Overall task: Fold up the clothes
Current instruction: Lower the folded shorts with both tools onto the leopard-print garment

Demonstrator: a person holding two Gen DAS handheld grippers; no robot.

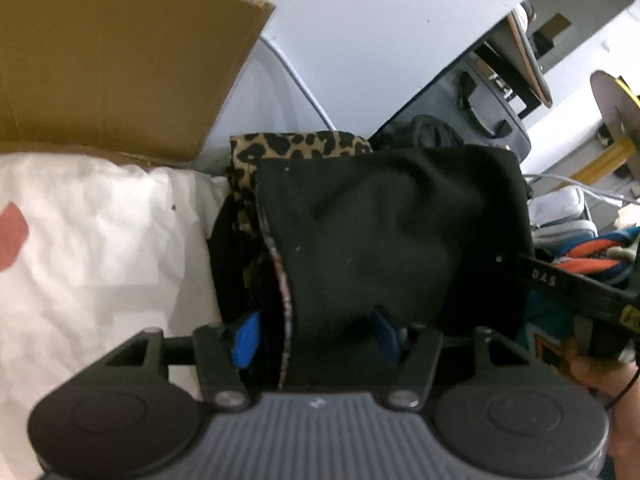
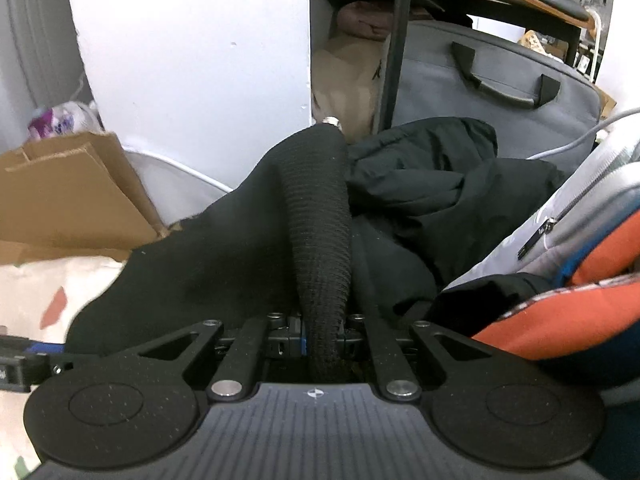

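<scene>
A: Left gripper [image 1: 316, 336], low in the left wrist view: blue pads [image 1: 246, 338] spread apart, a fold of the black garment [image 1: 380, 232] lying between them, not visibly squeezed. Trimmed hem running up just right of the left pad. Leopard-print cloth [image 1: 296, 146] peeking out behind, white bedding [image 1: 92, 232] off to the left, cardboard [image 1: 120, 56] beyond.

B: Right gripper [image 2: 320, 340], right wrist view: pressed together, pinching the ribbed band [image 2: 320, 224] of the same black garment [image 2: 208, 256], band rising straight up from the jaws. Garment heaped across the bedding [image 2: 36, 280], against a dark jacket [image 2: 448, 184] and a grey bag [image 2: 500, 80].

A: Main risk: only one firm hold. With the left side slack, likely sagging of that edge and a crooked fold.

B: Also a chance of catching the leopard-print cloth underneath when closing, dragging two pieces together.

A: On the right, a narrow pinch on stretchy ribbing; a hard pull probably means stretching or slipping out.

B: Crowded surroundings too: orange bundle [image 2: 580, 304] close by, easy to snag while swinging the cloth over.
</scene>
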